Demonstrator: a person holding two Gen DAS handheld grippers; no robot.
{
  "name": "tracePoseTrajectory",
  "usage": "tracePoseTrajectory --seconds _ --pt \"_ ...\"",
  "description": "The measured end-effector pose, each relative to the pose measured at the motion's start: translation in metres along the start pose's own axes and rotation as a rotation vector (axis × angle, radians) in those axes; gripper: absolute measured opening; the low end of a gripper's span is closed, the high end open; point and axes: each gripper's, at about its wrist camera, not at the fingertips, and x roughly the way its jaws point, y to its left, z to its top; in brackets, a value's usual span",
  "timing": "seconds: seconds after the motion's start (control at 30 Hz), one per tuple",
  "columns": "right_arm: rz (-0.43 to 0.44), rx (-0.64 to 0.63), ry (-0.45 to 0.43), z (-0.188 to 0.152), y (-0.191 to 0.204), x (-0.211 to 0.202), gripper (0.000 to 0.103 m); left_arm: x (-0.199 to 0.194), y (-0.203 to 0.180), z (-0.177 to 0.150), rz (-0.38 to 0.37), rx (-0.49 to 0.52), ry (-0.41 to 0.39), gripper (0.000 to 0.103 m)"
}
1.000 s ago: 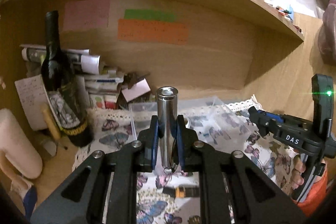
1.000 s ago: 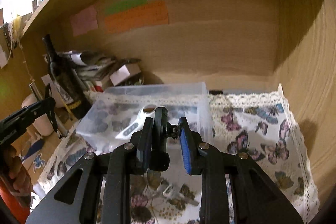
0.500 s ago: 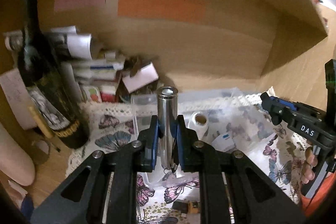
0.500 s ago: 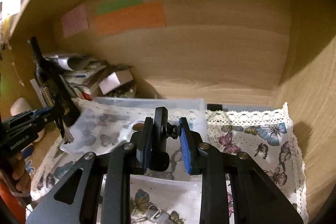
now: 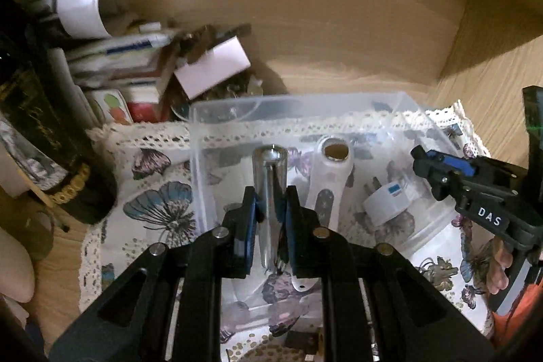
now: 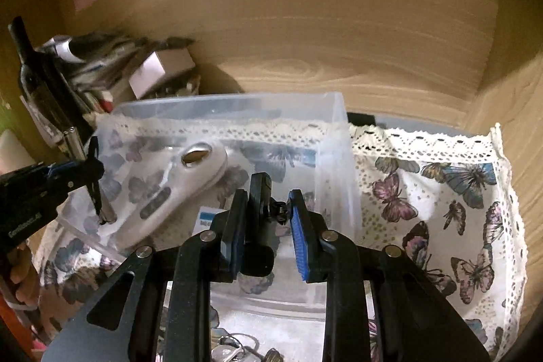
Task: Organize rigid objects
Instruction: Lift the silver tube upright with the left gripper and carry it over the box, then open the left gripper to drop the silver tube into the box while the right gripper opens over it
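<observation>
While over clear bin [image 5: 400,97], left tongs [image 5: 269,206] clamp metal cylinder [image 5: 269,178]; right tongs [image 6: 266,219] clamp black clip [image 6: 259,212].

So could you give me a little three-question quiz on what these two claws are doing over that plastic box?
1. True or false: the left claw is empty.
2. What does the right claw hold? A) a key ring B) a small black gadget C) a dark bottle
3. Name one white thing already lying in the clear plastic box.

Key:
1. False: it is closed on a shiny metal cylinder.
2. B.
3. The white long-handled tool, or the white plug adapter.
</observation>
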Motion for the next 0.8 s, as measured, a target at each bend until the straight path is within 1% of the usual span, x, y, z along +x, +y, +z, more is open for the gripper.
tracePoseTrajectory --seconds 0.17,0.23,0.27,0.33,0.4,0.47,0.53,0.6,0.63,0.7,0.8 --pt "-0.009 -0.026 0.002 0.000 0.003 0.001 0.024 0.000 -0.003 0.001 -0.008 -0.001 0.005 0.016" --pt "0.002 -0.023 0.003 0.001 0.003 0.000 0.025 -0.002 -0.004 0.002 -0.007 -0.001 0.006 0.016" --pt "0.008 -0.019 0.003 0.001 0.002 -0.002 0.025 -0.003 -0.004 0.002 -0.012 -0.003 0.005 0.017" --pt "0.014 -0.017 -0.005 0.002 0.003 -0.007 0.027 -0.008 -0.004 0.003 -0.015 -0.007 -0.002 0.022" --pt "0.021 -0.014 -0.018 0.003 0.004 -0.013 0.034 -0.014 -0.005 0.004 -0.014 -0.007 -0.010 0.034" --pt "0.026 -0.015 -0.042 0.004 0.007 -0.023 0.038 -0.022 -0.007 0.005 -0.012 -0.005 -0.029 0.041" --pt "0.030 -0.019 -0.062 0.004 0.010 -0.032 0.040 -0.031 -0.008 0.005 -0.015 -0.006 -0.047 0.048" --pt "0.037 -0.025 -0.083 0.005 0.012 -0.043 0.044 -0.042 -0.010 0.005 -0.014 -0.006 -0.067 0.059" --pt "0.037 -0.028 -0.097 0.004 0.013 -0.050 0.046 -0.047 -0.011 0.006 -0.011 -0.004 -0.077 0.061" --pt "0.038 -0.033 -0.119 0.002 0.013 -0.060 0.050 -0.059 -0.013 0.003 0.001 0.001 -0.103 0.073" --pt "0.042 -0.041 -0.143 -0.002 0.014 -0.074 0.054 -0.072 -0.015 -0.001 0.014 0.002 -0.120 0.085"
